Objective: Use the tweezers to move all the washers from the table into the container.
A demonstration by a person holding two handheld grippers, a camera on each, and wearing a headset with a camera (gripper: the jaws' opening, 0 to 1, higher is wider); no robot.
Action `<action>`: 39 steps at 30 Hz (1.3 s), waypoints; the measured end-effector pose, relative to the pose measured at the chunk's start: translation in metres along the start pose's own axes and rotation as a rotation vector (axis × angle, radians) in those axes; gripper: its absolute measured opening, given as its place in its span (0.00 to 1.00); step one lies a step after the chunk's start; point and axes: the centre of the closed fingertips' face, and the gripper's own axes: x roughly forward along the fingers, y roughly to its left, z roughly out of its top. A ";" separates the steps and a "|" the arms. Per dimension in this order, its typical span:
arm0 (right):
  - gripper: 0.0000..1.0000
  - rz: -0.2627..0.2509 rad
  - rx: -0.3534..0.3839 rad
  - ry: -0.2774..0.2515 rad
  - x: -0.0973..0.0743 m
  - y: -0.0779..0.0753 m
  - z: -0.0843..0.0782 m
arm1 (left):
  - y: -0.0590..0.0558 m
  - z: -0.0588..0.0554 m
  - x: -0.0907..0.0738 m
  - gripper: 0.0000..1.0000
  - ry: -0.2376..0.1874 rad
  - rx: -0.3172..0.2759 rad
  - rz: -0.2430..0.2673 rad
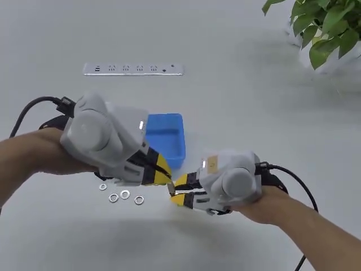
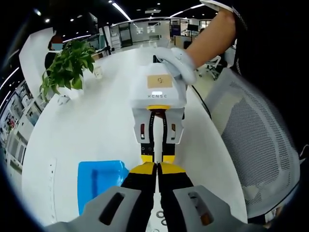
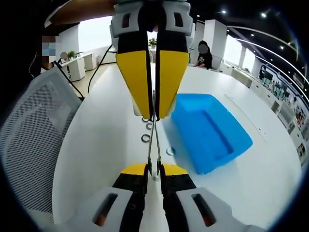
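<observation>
The left tongs (image 1: 164,176) and the right tongs (image 1: 176,192) meet tip to tip above the white counter (image 1: 242,101), and both are clenched on the tweezers (image 3: 153,142). The tweezers are off the counter; their long axis runs straight from one pair of tongs to the other. In the right gripper view the two thin legs stand a little apart at the right tongs (image 3: 153,169) and come together at the left tongs (image 3: 153,113). I cannot tell which end is the tip. Four washers (image 1: 124,194) lie on the counter just below the left tongs, near the blue container (image 1: 166,138).
</observation>
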 end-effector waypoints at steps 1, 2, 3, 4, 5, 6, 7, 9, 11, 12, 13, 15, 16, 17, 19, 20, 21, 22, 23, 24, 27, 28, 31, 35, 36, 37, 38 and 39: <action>0.12 0.000 -0.001 0.000 0.000 0.000 0.000 | 0.000 0.000 0.000 0.05 0.001 -0.001 -0.001; 0.12 0.000 -0.001 0.001 0.000 0.000 -0.001 | 0.001 0.000 0.001 0.05 0.002 0.000 -0.002; 0.12 0.001 0.000 0.001 0.000 0.000 -0.001 | 0.001 0.000 0.001 0.05 0.004 0.000 -0.005; 0.12 0.001 0.001 0.001 0.000 0.000 -0.001 | 0.001 0.000 0.002 0.05 0.005 0.002 -0.005; 0.12 0.001 0.004 0.001 0.001 0.000 -0.002 | 0.001 0.000 0.002 0.05 0.006 0.001 -0.008; 0.12 0.001 0.003 0.002 0.000 0.001 -0.002 | 0.001 0.001 0.002 0.05 0.006 0.002 -0.008; 0.12 0.001 0.001 0.002 0.000 0.001 -0.002 | 0.001 0.001 0.003 0.05 0.006 0.003 -0.009; 0.12 0.002 0.006 0.002 0.001 0.001 -0.003 | 0.001 0.001 0.004 0.05 0.008 0.003 -0.012; 0.12 0.003 0.004 0.006 0.001 0.002 -0.005 | 0.000 0.000 0.005 0.05 0.013 0.007 -0.015; 0.12 0.002 0.005 0.005 0.001 0.002 -0.005 | 0.001 0.000 0.005 0.05 0.009 0.005 -0.015; 0.12 0.002 0.006 0.004 0.001 0.001 -0.005 | 0.001 0.000 0.005 0.05 0.010 0.008 -0.013; 0.12 0.002 0.009 0.004 0.001 0.001 -0.006 | 0.001 0.000 0.005 0.05 0.009 0.006 -0.014; 0.13 0.002 0.008 0.005 0.001 0.001 -0.006 | 0.002 0.000 0.005 0.05 0.009 0.005 -0.014; 0.13 0.002 0.008 0.005 0.001 0.001 -0.006 | 0.002 0.000 0.005 0.05 0.009 0.005 -0.015; 0.13 0.001 0.010 0.007 0.001 0.001 -0.007 | 0.003 0.001 0.006 0.05 0.009 0.006 -0.018; 0.13 0.000 0.010 0.006 0.001 0.001 -0.007 | 0.003 0.001 0.006 0.05 0.009 0.006 -0.019; 0.14 -0.001 0.011 0.005 0.001 0.002 -0.006 | 0.003 0.001 0.006 0.05 0.008 0.006 -0.021; 0.14 -0.002 0.013 0.004 0.000 0.002 -0.006 | 0.003 0.001 0.006 0.05 0.008 0.005 -0.023; 0.13 -0.004 0.016 0.000 0.000 0.001 -0.005 | 0.003 0.002 0.007 0.05 0.008 0.005 -0.024; 0.13 -0.006 0.018 -0.003 0.000 0.001 -0.005 | 0.003 0.002 0.007 0.05 0.007 0.004 -0.026; 0.13 -0.006 0.019 -0.002 0.000 0.001 -0.005 | 0.003 0.003 0.008 0.05 0.006 0.005 -0.027; 0.13 -0.006 0.019 -0.002 0.000 0.001 -0.005 | 0.002 0.003 0.008 0.05 0.006 0.005 -0.026; 0.12 -0.004 0.022 -0.002 0.000 0.001 -0.005 | 0.003 0.002 0.007 0.05 0.007 0.003 -0.025; 0.11 -0.004 0.030 -0.002 0.000 0.000 -0.005 | 0.003 0.002 0.007 0.05 0.006 0.000 -0.023; 0.11 -0.004 0.031 -0.002 0.001 0.000 -0.005 | 0.004 0.002 0.007 0.05 0.005 -0.001 -0.022; 0.11 -0.005 0.036 -0.002 0.001 0.000 -0.005 | 0.004 0.002 0.007 0.05 0.004 -0.002 -0.022; 0.11 -0.004 0.042 -0.003 0.001 0.000 -0.005 | 0.004 0.002 0.007 0.05 0.003 -0.003 -0.022; 0.11 -0.004 0.043 -0.004 0.001 -0.001 -0.005 | 0.004 0.002 0.007 0.05 0.003 -0.002 -0.022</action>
